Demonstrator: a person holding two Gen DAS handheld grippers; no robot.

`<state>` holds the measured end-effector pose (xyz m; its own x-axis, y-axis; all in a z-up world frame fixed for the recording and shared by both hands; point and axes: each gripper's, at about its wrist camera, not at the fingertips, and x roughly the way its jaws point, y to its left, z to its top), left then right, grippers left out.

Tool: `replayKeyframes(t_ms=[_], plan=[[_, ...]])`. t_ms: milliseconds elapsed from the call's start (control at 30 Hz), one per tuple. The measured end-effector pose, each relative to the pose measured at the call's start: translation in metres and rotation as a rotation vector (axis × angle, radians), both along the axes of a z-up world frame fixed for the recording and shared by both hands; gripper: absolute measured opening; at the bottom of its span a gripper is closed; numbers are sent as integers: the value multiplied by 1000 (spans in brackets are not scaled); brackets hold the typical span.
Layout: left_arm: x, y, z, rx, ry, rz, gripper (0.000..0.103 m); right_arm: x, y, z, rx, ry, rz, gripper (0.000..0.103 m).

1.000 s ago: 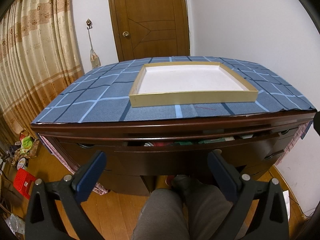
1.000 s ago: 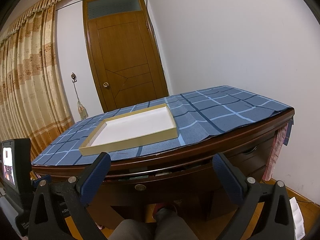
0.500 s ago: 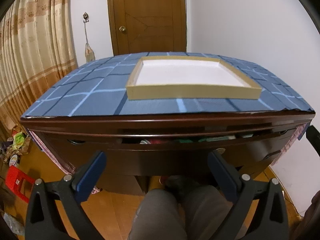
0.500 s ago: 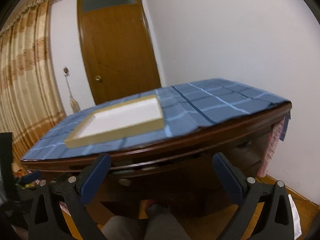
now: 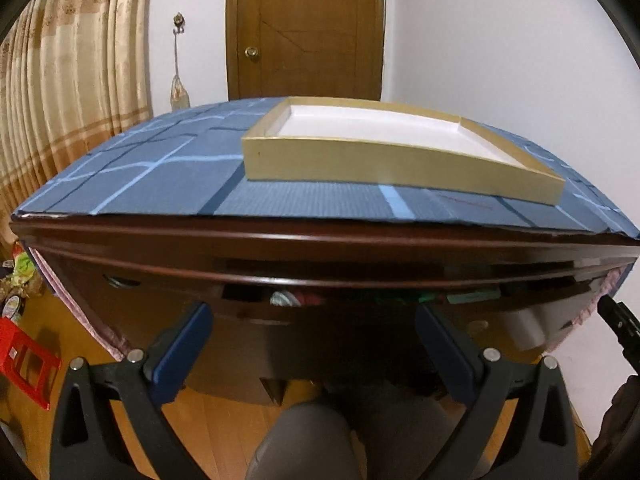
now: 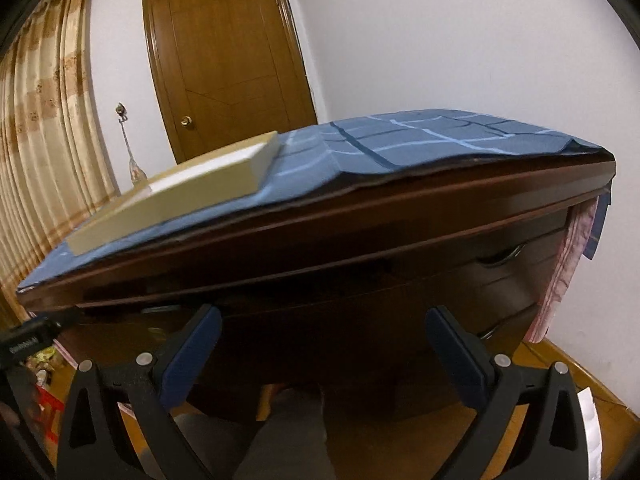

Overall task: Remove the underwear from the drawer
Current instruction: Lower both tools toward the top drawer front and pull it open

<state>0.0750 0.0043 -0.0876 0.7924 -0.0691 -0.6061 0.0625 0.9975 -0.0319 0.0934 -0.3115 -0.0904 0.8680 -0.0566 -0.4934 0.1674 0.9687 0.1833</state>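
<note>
While both grippers hang in front of the dark wooden desk (image 5: 280, 240), neither one has anything in it. The left gripper (image 5: 312, 344) has its blue fingers (image 5: 180, 348) spread wide apart, level with the drawer (image 5: 360, 320) front, not touching it as far as I can see. Same deal on the right gripper (image 6: 324, 352): jaws wide apart, nothing between them, parked just in front of the desk's front edge.

That drawer sits under the front edge of the desk and is only cracked open a bit. Through the gap in the left camera you can make out a jumble of stuff (image 5: 304, 298), some red, some green, something whitish. Pretty sure the underwear is somewhere in that pile, but honestly it's too dark and too narrow a slit to tell which bit is which. From the right camera the drawer area is just shadow.

On top of the desk there's a blue cloth (image 5: 160, 176) with light blue and dark lines, covering the whole surface up to the front edge. A shallow tan tray (image 5: 400, 164) with a white inside sits on it, close to the front edge and a little toward the right side.

A person's knee in grey trousers (image 5: 304, 440) shows at the bottom between the fingers. Behind the desk: a brown door (image 5: 304, 28), beige curtains (image 5: 72, 80) on the left, a white wall (image 6: 460, 40) on the right. A red plastic stool (image 5: 24, 364) sits on the wood floor at the left.
</note>
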Motion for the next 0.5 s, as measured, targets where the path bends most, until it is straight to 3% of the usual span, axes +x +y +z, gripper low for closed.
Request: replayKeyframes(t_ms=[500], plan=[[27, -9, -13, -27, -10, 34, 99, 48, -32, -24, 42, 11, 97, 99]])
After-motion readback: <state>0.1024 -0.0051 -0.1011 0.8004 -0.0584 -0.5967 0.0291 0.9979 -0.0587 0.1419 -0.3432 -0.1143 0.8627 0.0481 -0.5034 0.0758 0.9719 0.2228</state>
